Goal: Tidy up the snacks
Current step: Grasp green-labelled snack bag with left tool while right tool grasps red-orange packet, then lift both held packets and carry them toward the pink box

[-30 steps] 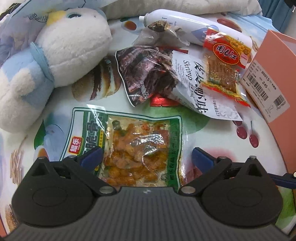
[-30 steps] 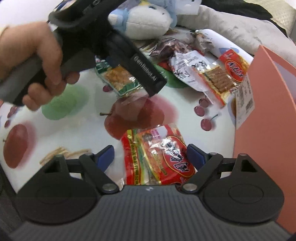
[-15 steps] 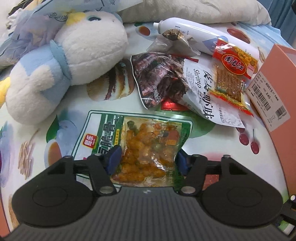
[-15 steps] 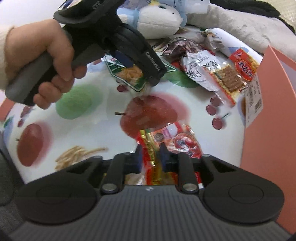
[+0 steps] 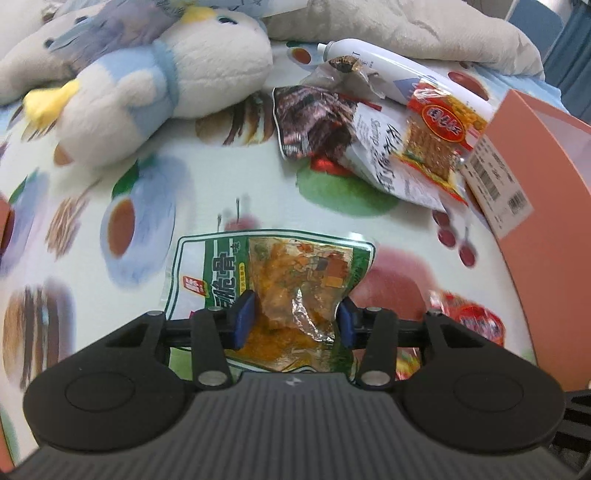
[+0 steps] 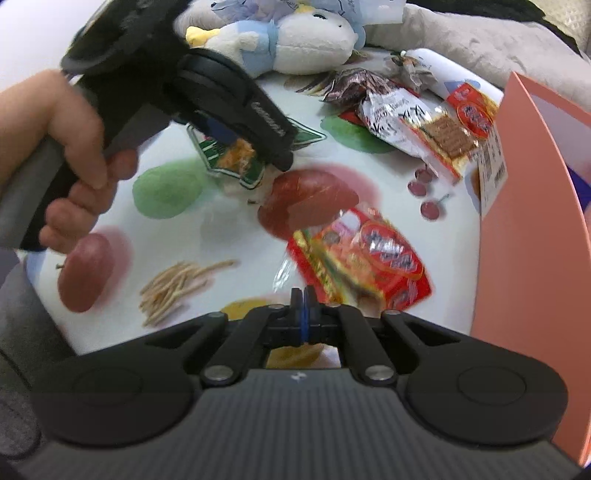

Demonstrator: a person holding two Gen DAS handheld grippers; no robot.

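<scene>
A green snack packet [image 5: 280, 266] with orange pieces hangs crumpled between the blue pads of my left gripper [image 5: 294, 321]. Its jaws are closing and the pads press on the packet's sides, lifting it off the fruit-print cloth [image 5: 110, 184]. In the right wrist view the same green packet [image 6: 240, 155] shows under that gripper, which a hand [image 6: 74, 155] holds. My right gripper [image 6: 303, 306] is shut, its pads pinching the near edge of a red snack packet [image 6: 369, 258], which tilts up off the cloth. This red packet [image 5: 472, 317] also shows blurred at the lower right of the left wrist view.
A pink open box [image 5: 546, 221] stands at the right edge. A pile of snack bags [image 5: 380, 155] and a white bottle [image 5: 380, 62] lie at the back right. A white-and-blue plush toy [image 5: 155, 85] and a grey cushion [image 5: 406, 26] sit at the back.
Both grippers went from wide open to closed on their packets. The left one squeezed the green packet and raised it; the right one pinched the red packet's edge and lifted it.
</scene>
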